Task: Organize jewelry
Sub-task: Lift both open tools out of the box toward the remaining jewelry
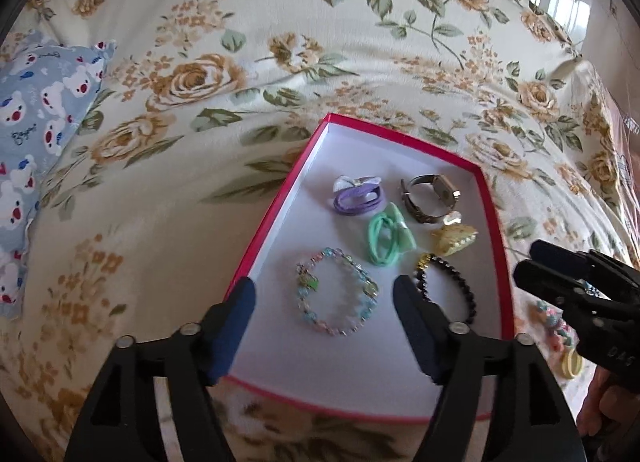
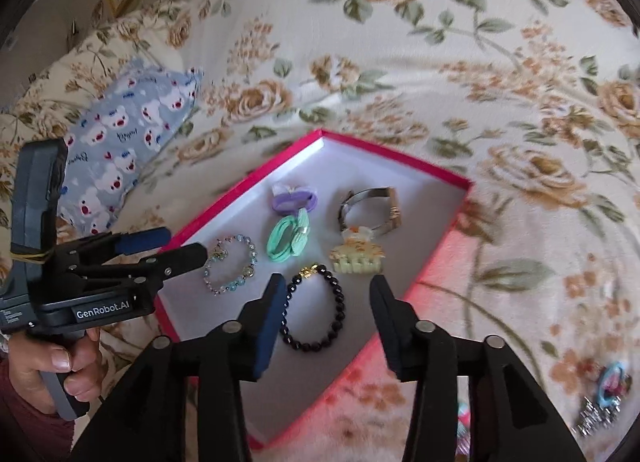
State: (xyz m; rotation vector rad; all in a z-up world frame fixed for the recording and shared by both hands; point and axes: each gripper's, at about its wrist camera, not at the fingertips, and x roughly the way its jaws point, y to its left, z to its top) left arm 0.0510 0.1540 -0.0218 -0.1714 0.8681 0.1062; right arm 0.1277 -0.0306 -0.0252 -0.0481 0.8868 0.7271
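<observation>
A red box with a white inside (image 1: 276,206) (image 2: 424,270) lies on the floral bedspread. It holds a pastel bead bracelet (image 1: 338,294) (image 2: 230,264), a black bead bracelet (image 1: 450,286) (image 2: 316,310), a green hair tie (image 1: 386,238) (image 2: 288,238), a purple hair tie (image 1: 358,192) (image 2: 294,196), a watch (image 1: 430,194) (image 2: 370,208) and a yellow claw clip (image 1: 454,238) (image 2: 356,256). My left gripper (image 1: 324,298) (image 2: 182,246) is open and empty above the pastel bracelet. My right gripper (image 2: 326,286) is open and empty above the black bracelet; it also shows in the left wrist view (image 1: 528,262).
A blue bear-print pillow (image 1: 36,134) (image 2: 120,150) lies at the left. Loose pastel jewelry (image 1: 560,330) lies on the bedspread right of the box; a blue ring and a silver chain (image 2: 604,398) lie at the lower right.
</observation>
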